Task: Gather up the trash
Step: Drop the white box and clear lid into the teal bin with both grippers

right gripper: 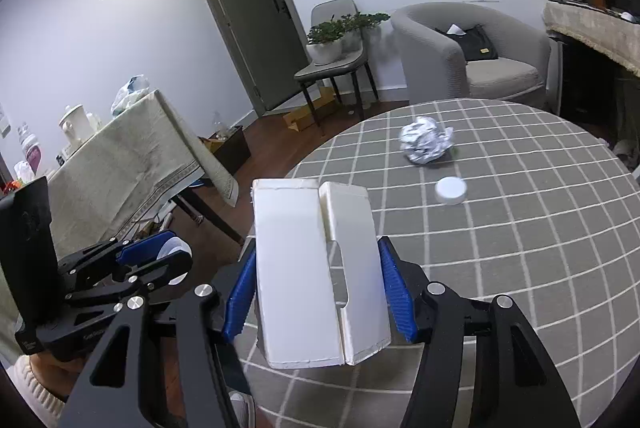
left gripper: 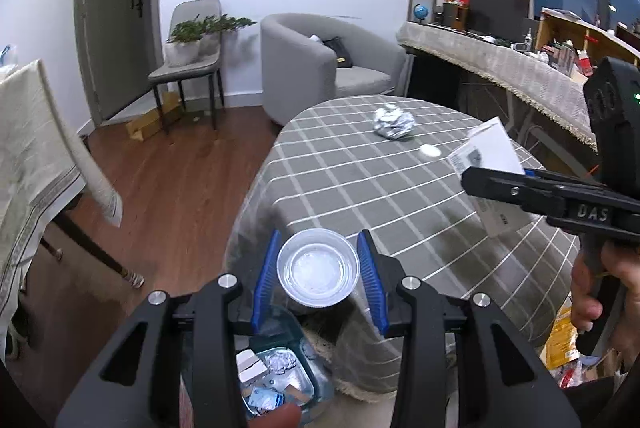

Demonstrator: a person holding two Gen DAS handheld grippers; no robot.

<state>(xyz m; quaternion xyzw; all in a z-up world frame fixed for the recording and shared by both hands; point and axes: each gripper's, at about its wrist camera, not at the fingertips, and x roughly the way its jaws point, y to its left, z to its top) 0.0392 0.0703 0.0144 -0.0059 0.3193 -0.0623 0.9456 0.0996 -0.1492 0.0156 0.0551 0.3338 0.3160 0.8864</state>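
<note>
A round table (right gripper: 520, 248) under a grey checked tablecloth (left gripper: 340, 180) carries a crumpled foil ball (right gripper: 426, 145) and, near it, a white cap (right gripper: 451, 190).

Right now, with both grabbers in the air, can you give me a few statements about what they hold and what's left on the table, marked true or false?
1. The left gripper holds a clear plastic cup. True.
2. The right gripper is empty. False: it is shut on a flattened white carton.
3. A crumpled foil ball lies on the checked tablecloth. True.
4. The small white lid sits on top of the foil ball. False: it lies apart from it on the cloth.
5. The bin below the left gripper is empty. False: it already holds foil and paper scraps.
</note>
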